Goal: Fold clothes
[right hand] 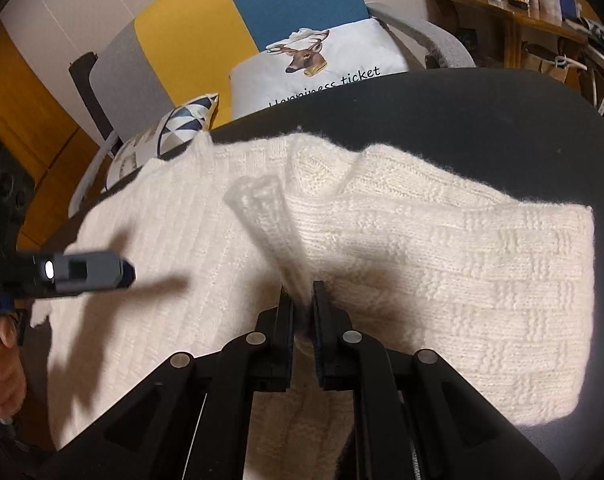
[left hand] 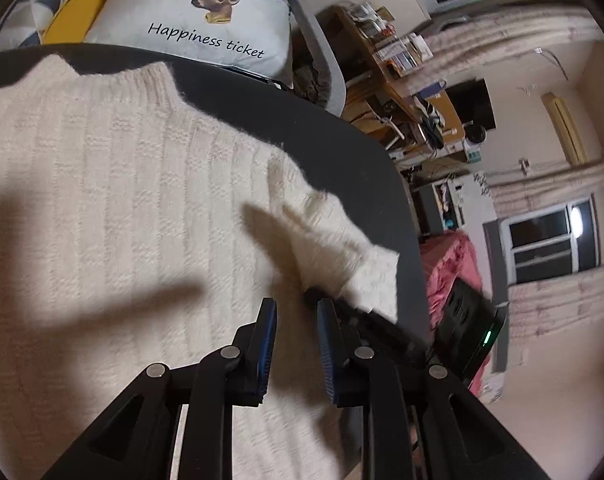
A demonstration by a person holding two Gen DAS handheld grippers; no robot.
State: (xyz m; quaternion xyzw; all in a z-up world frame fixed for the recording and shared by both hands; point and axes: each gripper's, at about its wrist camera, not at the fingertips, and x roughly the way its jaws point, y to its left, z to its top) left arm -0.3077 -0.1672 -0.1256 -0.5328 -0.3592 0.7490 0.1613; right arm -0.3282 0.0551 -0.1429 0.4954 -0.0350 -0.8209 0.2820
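Observation:
A cream knit sweater (left hand: 122, 200) lies spread over a dark round table (left hand: 341, 140), its ribbed collar toward the far edge. My left gripper (left hand: 296, 312) hovers just above the sweater's body, jaws apart with nothing between the blue pads. A blurred sleeve (left hand: 341, 248) rises just right of it. In the right wrist view my right gripper (right hand: 302, 300) is shut on a pinched fold of the sweater (right hand: 461, 260), and a ribbed strip (right hand: 262, 216) stands up from the grip. The left gripper (right hand: 126, 274) shows at the left, held by a hand (right hand: 2, 368).
A white deer cushion (left hand: 206, 20) and a triangle-patterned cushion (right hand: 182, 124) sit on the seat behind the table (right hand: 461, 120). A cluttered wooden shelf (left hand: 381, 60) stands to the right, with pink cloth (left hand: 449, 272) below the table's edge.

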